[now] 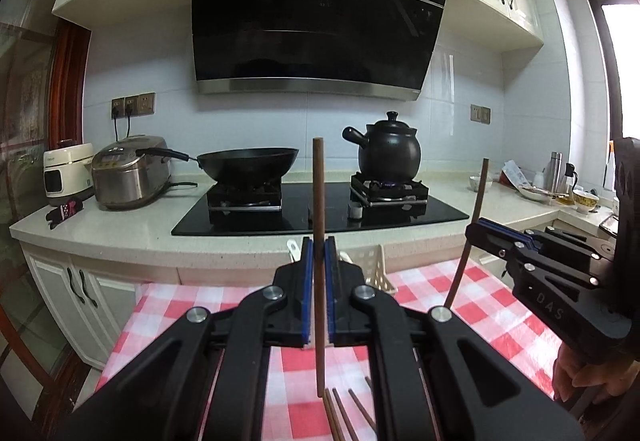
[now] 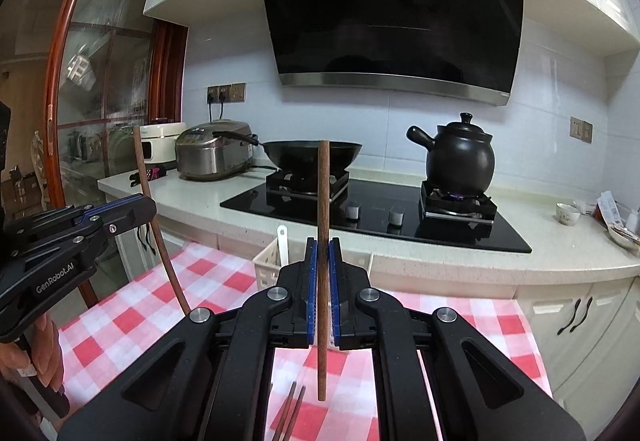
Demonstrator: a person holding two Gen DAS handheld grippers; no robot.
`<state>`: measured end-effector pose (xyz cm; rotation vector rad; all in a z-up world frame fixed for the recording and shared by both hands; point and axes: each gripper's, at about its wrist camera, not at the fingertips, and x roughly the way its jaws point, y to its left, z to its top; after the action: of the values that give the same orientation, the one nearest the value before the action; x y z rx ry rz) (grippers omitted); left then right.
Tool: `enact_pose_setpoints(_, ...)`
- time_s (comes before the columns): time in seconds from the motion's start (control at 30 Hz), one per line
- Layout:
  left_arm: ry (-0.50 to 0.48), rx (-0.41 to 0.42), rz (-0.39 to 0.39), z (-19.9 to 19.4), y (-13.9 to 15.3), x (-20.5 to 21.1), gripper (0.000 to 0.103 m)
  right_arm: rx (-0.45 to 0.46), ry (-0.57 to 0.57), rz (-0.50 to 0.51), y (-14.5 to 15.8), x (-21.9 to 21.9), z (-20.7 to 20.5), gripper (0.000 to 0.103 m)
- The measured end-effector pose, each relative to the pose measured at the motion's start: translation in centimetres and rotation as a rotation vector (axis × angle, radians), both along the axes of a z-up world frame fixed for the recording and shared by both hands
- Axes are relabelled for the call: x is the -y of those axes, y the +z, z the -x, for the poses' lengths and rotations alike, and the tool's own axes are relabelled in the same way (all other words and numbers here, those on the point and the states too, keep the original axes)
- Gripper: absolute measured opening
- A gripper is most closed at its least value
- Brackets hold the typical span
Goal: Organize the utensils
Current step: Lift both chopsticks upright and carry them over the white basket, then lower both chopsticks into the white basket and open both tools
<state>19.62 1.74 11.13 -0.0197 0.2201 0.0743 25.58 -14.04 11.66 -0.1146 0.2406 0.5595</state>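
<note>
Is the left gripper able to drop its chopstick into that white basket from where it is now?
Probably yes. The left gripper holds its chopstick upright above the checked cloth, and the white basket sits just ahead with nothing between them.

Both hand-held grippers (image 1: 319, 253) (image 2: 322, 253) clamped tight, side by side.

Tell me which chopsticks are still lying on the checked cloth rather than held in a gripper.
The loose chopsticks lying flat near the cloth's front edge. The other two stand upright, one clamped in the left gripper, one in the right gripper.
</note>
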Motion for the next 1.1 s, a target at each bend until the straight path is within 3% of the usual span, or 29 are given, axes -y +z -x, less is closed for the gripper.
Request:
enact_pose_setpoints(0.17, -0.001, 0.018, 0.005, -2.1, 1.8, -0.4, 0.006, 0.01, -0.001, -0.017, 1.1, -0.5, -1.9, 0.006)
enact_pose_setpoints(0.53, -0.002, 0.101, -0.021, -7.0, 9.0, -1.2, 0.006, 0.052, -0.001, -0.031, 5.6, -2.3, -6.5, 0.006)
enact_pose_setpoints(0.7, -0.008, 0.112, 0.005, -10.0, 10.5, -1.9, 0.006, 0.046, 0.002, -0.034, 6.1, -3.1, -8.7, 0.006)
enact_pose_setpoints(0.87, -0.017, 0.094, 0.037, -13.1, 9.4, -2.5, 0.006, 0.031, 0.001, -0.031, 5.4, -4.0, -10.9, 0.006)
enact_pose_setpoints(1.1, -0.041, -0.01, 0.074, -17.6, 3.8, -3.4, 0.006, -0.062, 0.012, 0.009, 1.4, -5.3, -14.2, 0.006)
